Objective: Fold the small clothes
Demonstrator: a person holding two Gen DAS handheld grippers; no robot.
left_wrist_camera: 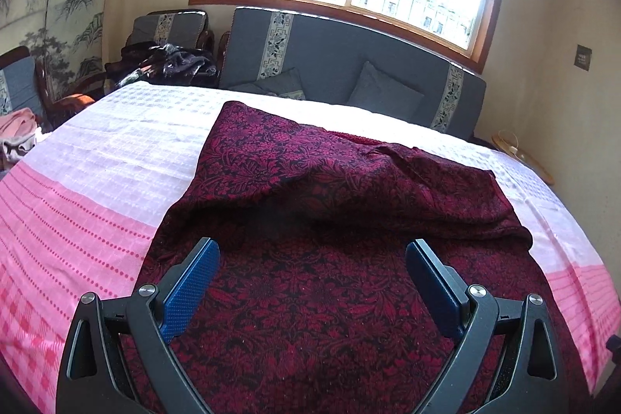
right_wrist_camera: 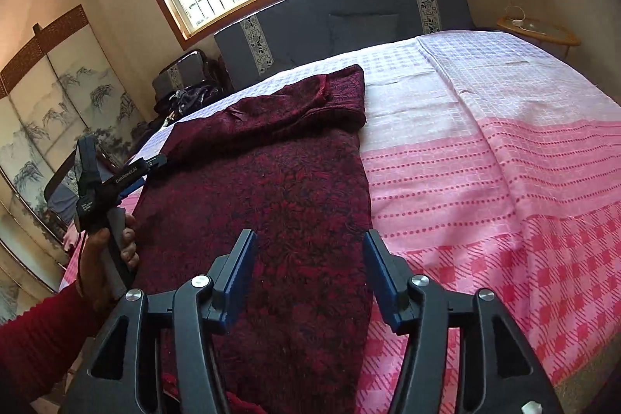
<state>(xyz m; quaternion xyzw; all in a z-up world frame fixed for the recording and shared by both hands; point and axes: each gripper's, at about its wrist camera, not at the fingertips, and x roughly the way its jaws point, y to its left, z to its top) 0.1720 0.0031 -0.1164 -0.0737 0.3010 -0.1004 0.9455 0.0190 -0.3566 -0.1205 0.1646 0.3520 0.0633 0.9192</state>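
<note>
Between folds — both grippers clear of the garment, one fold laid.

The dark red patterned garment [left_wrist_camera: 310, 204] lies along the pink-and-white bedspread [left_wrist_camera: 77, 204], its far part doubled back over itself in a thick, rumpled fold that runs across the cloth — the near part spreads flat as a long strip toward the near edge of the bed. The left gripper [left_wrist_camera: 312, 278] hovers over that flat part, jaws wide, nothing between the pads. The right gripper [right_wrist_camera: 310, 274] stands partly open over the garment's right edge, empty too. My read: one fold is down, the next not begun. Next up, likely, pinching an edge or the near corners cleanly — one layer set, no bedspread — and carrying it across. The gray headboard [left_wrist_camera: 341, 61] sits beyond.
</note>
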